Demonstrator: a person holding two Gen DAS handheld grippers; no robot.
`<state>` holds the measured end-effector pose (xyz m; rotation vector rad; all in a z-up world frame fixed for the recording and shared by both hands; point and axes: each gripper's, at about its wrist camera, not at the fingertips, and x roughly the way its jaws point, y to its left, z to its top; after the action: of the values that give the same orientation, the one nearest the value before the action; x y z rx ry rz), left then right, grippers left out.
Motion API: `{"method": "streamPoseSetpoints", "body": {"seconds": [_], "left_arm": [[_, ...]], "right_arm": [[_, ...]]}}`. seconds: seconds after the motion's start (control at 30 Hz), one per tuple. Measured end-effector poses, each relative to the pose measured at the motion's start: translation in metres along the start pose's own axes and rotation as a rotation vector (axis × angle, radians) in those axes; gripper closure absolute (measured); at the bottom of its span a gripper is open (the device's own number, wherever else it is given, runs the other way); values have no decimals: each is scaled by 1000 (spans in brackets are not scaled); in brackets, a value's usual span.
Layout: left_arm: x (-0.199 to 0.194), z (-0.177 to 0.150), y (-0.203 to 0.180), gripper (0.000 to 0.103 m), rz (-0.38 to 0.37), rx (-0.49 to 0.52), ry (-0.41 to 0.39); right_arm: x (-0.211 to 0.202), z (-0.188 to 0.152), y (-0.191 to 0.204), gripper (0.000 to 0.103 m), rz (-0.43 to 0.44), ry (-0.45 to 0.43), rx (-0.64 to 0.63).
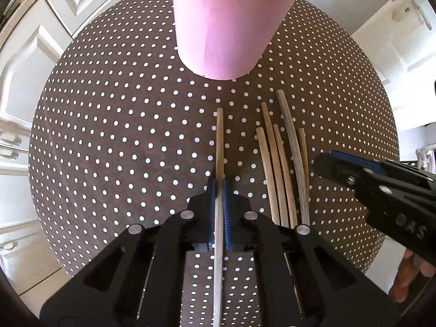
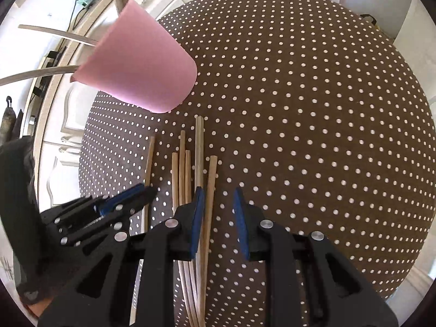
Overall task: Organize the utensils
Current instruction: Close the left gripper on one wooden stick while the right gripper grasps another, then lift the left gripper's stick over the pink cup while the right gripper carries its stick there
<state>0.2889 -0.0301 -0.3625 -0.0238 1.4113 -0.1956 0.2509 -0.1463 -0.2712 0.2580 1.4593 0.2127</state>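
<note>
Dotted tablecloth (image 1: 109, 136) | pink cup (image 2: 141, 65) at 11 o'clock holds several chopsticks | your left gripper (image 1: 218, 188) clamps single chopstick (image 1: 219, 136) | your right gripper (image 2: 218, 199) stands narrow, empty | five chopsticks (image 1: 283, 169) left.

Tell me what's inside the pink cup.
From the right wrist view, wooden chopsticks stick out of the pink cup's mouth, pointing away from the table. Their lower ends are covered by the cup wall, and so is anything else inside.

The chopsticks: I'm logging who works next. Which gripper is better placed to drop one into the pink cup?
Left. The left gripper is shut on a single chopstick pointing toward the pink cup. The right gripper hangs open over the loose chopsticks.
</note>
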Motion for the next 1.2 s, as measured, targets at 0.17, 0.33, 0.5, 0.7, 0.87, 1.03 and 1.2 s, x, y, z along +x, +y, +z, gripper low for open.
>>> {"method": "streamPoseSetpoints", "body": {"seconds": [0.17, 0.33, 0.5, 0.7, 0.87, 1.03, 1.2], "left_arm": [[-10, -6, 19, 97, -65, -51, -7], [-20, -9, 38, 97, -106, -86, -19], [-37, -5, 49, 97, -144, -97, -45], [-61, 3, 65, 97, -170, -106, -67], [-75, -5, 81, 97, -200, -97, -115], [-109, -20, 84, 97, -212, -83, -173], [-148, -24, 69, 97, -221, -50, -240]], "right_arm": [[14, 11, 18, 82, -57, 24, -8], [26, 19, 39, 82, -121, 41, -37], [37, 25, 54, 93, -185, 45, -67], [38, 26, 45, 98, -102, 28, -11], [5, 27, 45, 98, -17, -76, -44], [-37, 26, 48, 98, 38, -187, -80], [-83, 16, 43, 98, 83, -303, -110]]}}
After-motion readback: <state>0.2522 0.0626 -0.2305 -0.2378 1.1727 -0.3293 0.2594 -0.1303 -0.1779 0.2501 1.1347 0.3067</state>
